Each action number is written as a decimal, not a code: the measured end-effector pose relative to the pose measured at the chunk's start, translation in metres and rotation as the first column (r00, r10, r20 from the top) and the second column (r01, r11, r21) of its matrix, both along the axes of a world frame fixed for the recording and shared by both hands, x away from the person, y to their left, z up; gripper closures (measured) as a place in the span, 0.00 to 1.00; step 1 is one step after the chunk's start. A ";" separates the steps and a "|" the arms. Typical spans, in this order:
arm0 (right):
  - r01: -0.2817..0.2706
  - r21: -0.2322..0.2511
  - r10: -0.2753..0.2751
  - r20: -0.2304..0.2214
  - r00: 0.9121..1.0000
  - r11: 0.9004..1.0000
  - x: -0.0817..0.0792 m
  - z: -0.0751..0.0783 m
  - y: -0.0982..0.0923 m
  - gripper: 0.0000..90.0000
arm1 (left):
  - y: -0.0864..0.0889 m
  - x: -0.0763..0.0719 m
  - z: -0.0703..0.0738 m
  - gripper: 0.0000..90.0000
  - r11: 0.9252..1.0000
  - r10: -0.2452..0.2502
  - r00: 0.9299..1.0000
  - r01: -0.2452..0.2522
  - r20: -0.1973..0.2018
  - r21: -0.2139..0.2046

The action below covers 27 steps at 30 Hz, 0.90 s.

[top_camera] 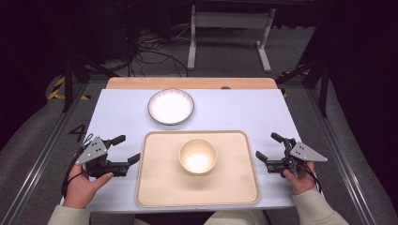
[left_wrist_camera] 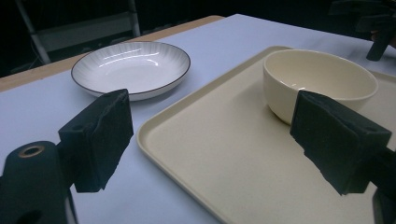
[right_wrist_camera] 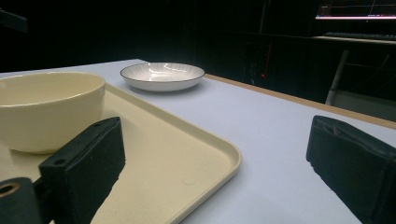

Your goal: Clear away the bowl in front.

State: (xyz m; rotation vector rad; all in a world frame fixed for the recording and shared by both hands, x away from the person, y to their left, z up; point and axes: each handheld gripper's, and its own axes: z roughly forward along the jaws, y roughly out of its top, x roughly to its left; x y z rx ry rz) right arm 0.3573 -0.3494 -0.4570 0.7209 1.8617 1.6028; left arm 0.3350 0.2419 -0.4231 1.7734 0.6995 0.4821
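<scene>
High view shows both grippers, left and right, jaws spread empty, flanking the tray; approach its edges evenly

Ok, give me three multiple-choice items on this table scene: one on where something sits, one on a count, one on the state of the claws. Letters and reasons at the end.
1. Where does the cream bowl stand?
A. On the beige tray
B. On the white plate
C. On the bare table top beside the tray

2. How many dishes are on the table, the tray aside?
A. One
B. Two
C. Four

3. How do the left claw and the right claw stand?
A. Both open, holding nothing
B. Both shut on the tray's rim
C. Left shut on the bowl, right open

Answers:
1. A, the bowl sits near the tray's middle in the high view.
2. B, there is one bowl and one plate, the plate lying beyond the tray.
3. A, each gripper view shows its black jaws wide apart with nothing between them.
</scene>
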 end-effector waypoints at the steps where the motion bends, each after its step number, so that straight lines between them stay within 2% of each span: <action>1: 0.000 0.001 0.000 0.000 1.000 1.000 0.000 0.000 0.000 0.05 | 0.002 -0.001 -0.002 0.16 1.000 0.005 1.000 -0.005 0.001 -0.002; 5: 0.003 0.003 -0.003 -0.002 1.000 1.000 0.000 0.000 0.000 0.05 | 0.009 -0.003 -0.009 0.16 0.999 0.030 1.000 -0.030 -0.008 -0.024; 11: 0.002 0.004 -0.002 0.000 1.000 1.000 0.000 0.000 0.000 0.05 | 0.015 -0.004 -0.017 0.15 0.998 0.051 0.999 -0.051 -0.011 -0.033; 14: 0.001 0.005 -0.001 0.001 1.000 1.000 0.000 0.000 0.000 0.05 | 0.017 -0.005 -0.023 0.15 0.997 0.053 0.998 -0.055 -0.027 -0.053; 17: 0.001 0.008 -0.001 0.003 1.000 1.000 -0.001 0.000 -0.001 0.05 | 0.020 -0.006 -0.027 0.14 0.996 0.056 0.998 -0.057 -0.015 -0.067; 19: 0.001 0.012 -0.001 0.005 1.000 1.000 -0.001 0.000 -0.001 0.05 | 0.022 -0.006 -0.029 0.13 0.996 0.071 0.997 -0.071 -0.002 -0.050; 27: 0.002 0.018 -0.002 0.005 1.000 1.000 -0.001 -0.001 -0.001 0.05 | 0.022 -0.006 -0.037 0.12 0.996 0.081 0.997 -0.082 -0.012 -0.025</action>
